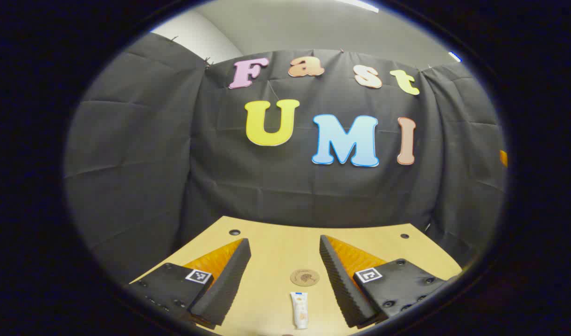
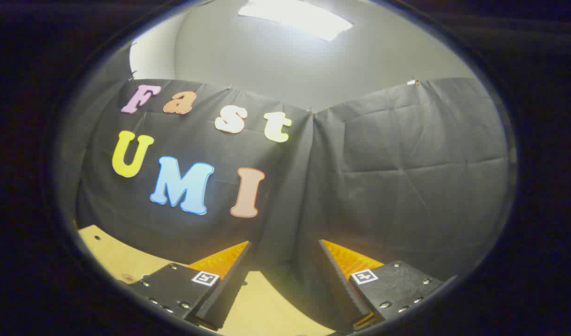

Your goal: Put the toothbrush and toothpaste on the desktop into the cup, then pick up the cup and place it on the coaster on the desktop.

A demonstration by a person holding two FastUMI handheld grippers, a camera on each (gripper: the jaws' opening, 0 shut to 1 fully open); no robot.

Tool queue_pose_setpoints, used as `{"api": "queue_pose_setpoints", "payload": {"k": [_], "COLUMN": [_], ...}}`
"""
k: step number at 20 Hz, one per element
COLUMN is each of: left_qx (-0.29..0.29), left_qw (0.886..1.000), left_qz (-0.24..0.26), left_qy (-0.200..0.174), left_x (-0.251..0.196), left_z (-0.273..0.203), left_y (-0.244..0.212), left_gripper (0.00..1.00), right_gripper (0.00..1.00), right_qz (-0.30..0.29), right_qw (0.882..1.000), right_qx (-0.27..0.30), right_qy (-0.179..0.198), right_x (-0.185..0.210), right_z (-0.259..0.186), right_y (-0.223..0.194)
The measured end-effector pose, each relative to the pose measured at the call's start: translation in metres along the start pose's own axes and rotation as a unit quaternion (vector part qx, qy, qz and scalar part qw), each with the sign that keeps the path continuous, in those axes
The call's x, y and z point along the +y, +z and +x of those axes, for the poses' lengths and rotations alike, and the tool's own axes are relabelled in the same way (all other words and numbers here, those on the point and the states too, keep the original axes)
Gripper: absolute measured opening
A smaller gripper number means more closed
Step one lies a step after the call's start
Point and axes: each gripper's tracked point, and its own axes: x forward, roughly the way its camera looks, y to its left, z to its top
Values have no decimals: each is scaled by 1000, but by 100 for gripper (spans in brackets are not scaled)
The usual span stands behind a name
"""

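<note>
In the left gripper view a white toothpaste tube (image 1: 300,309) lies on the wooden desktop (image 1: 276,254), cap end toward the back. Just behind it rests a round brown coaster (image 1: 304,277). My left gripper (image 1: 284,247) hangs above the desktop, open, with the tube and the coaster showing in the gap between its fingers and nothing held. In the right gripper view my right gripper (image 2: 283,249) is open too and holds nothing; it points at the corner of the booth's black cloth wall over the desktop's right part (image 2: 262,303).
Two small dark holes (image 1: 234,232) (image 1: 404,236) mark the back of the desktop near the cloth wall. The desktop's far edge meets the cloth. In the right gripper view a strip of the desktop (image 2: 113,259) runs off to the left.
</note>
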Motion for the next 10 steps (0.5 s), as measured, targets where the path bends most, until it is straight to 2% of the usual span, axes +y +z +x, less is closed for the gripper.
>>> {"api": "queue_pose_setpoints", "payload": {"k": [2, 3, 4, 5, 6, 7, 8, 9, 10], "left_qx": [-9, -11, -11, -9, -6, -5, -5, -6, -5], "left_qw": [1000, 1000, 1000, 1000, 1000, 1000, 1000, 1000, 1000], "left_qz": [16, 13, 4, -3, -2, 4, 12, 18, 22], "left_qy": [1, -3, -6, -9, -9, -12, -14, -17, -18], "left_x": [-3, -4, -3, -3, -3, -5, -9, -11, -14], "left_z": [4, 5, 4, 6, 9, 11, 11, 13, 15], "left_y": [7, 9, 8, 5, 3, 3, 3, 5, 6], "left_gripper": [95, 95, 96, 93, 96, 95, 92, 92, 92], "right_gripper": [86, 86, 88, 94, 94, 92, 91, 96, 95], "right_qz": [-48, -102, -157, -165, -134, -93, -45, -12, -5], "right_qw": [997, 990, 974, 966, 970, 978, 986, 991, 994], "right_qx": [-51, -89, -134, -151, -134, -108, -75, -50, -29], "right_qy": [-9, -39, -97, -130, -150, -150, -144, -125, -106], "right_x": [-21, -49, -101, -141, -168, -177, -171, -153, -134], "right_z": [6, 13, 20, 25, 29, 29, 22, 17, 13], "right_y": [40, 64, 96, 117, 130, 125, 104, 81, 54]}}
